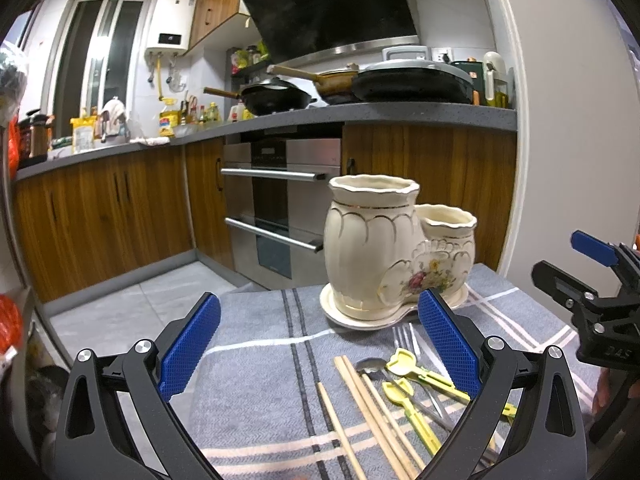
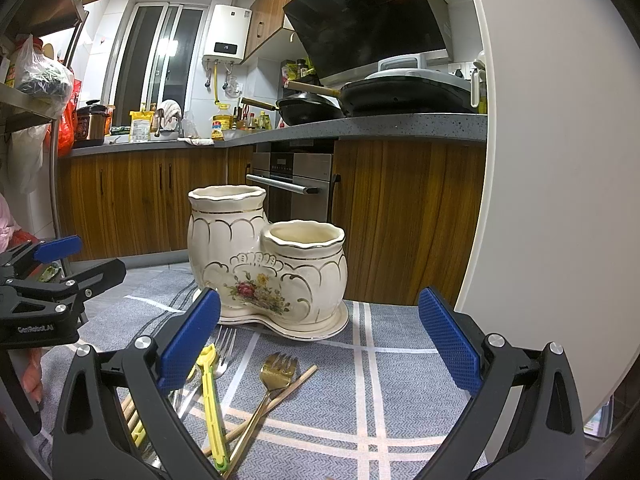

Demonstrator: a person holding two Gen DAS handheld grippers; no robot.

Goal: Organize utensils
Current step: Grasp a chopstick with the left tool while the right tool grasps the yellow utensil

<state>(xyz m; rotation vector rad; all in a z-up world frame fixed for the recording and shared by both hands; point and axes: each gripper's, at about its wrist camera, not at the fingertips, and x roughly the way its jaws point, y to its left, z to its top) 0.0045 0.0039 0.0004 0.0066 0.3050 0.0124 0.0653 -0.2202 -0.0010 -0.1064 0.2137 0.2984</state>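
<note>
A cream ceramic holder with a tall and a short cup [image 1: 384, 252] [image 2: 268, 264] stands empty on a grey striped cloth [image 1: 260, 360] [image 2: 400, 380]. In front of it lie wooden chopsticks [image 1: 372, 412] [image 2: 280, 396], yellow plastic spoons [image 1: 416, 400] [image 2: 210, 392], a steel spoon [image 1: 370, 366], a steel fork [image 1: 404, 338] [image 2: 226, 344] and a gold fork [image 2: 276, 372]. My left gripper [image 1: 320, 344] is open and empty above the utensils. My right gripper [image 2: 320, 344] is open and empty over the cloth, short of the holder.
Behind the table are wooden kitchen cabinets, a steel oven [image 1: 280, 200] and a counter with pans [image 1: 412, 84]. A white wall edge [image 2: 540, 200] rises close at the right. The floor [image 1: 120, 312] drops off beyond the cloth's left edge.
</note>
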